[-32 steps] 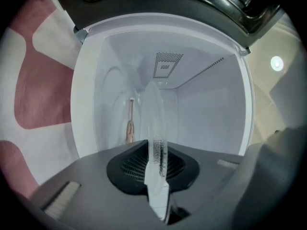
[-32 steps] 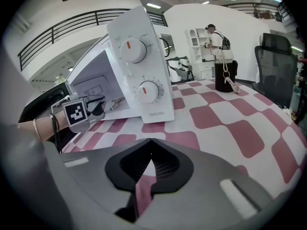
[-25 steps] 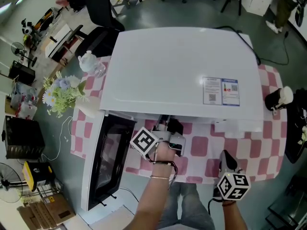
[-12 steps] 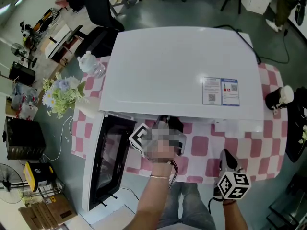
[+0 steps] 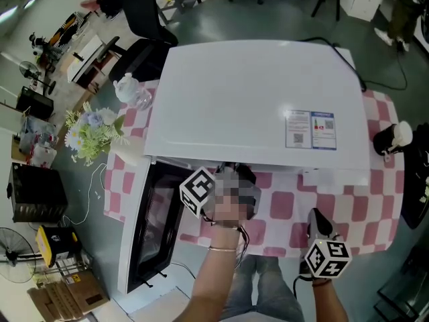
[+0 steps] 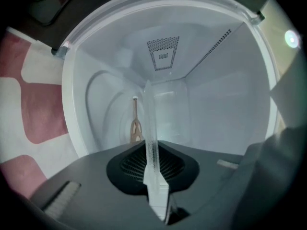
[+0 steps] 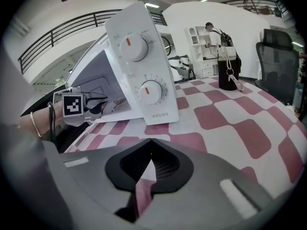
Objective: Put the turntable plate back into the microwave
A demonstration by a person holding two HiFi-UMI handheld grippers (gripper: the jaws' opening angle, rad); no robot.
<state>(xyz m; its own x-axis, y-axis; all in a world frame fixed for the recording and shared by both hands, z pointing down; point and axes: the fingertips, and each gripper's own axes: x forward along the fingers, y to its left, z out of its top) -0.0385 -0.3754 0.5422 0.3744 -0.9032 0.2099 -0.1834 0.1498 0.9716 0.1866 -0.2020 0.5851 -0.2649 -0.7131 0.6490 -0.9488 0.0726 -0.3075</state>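
Pink-and-white checked cloth (image 5: 348, 206) covers the table in the head view, and the white microwave (image 5: 255, 99) stands on it with its door (image 5: 149, 228) swung open to the left. The left gripper (image 5: 236, 172) is at the mouth of the oven, its front end tucked under the top edge of the casing and its marker cube (image 5: 199, 191) just outside. The right gripper (image 5: 316, 223) hangs over the cloth's near edge, well apart from the oven's opening. A bunch of pale flowers (image 5: 90, 129) sits beyond the door's far side.

The left gripper view looks straight into the white cavity (image 6: 225, 109), with a perforated vent (image 6: 163, 54) on one inner wall. The jaws are clamped on the turntable plate (image 6: 149, 123), a clear glass disc seen edge-on. Its rim is pinched between the two pads, and the rest runs forward from the tips as a thin upright line into the cavity. A slim tan piece (image 6: 135, 126) lies against the cavity wall just left of the plate's edge; what it is cannot be told from here.

The right gripper view shows its jaws closed tip to tip with nothing between them, only cloth showing through the small gap behind the tips. Ahead of them stands the microwave's control panel with two knobs (image 7: 150, 92), one above the other, and the left gripper's cube shows at the open front. A dark bottle (image 7: 226, 71) stands farther back on the cloth.
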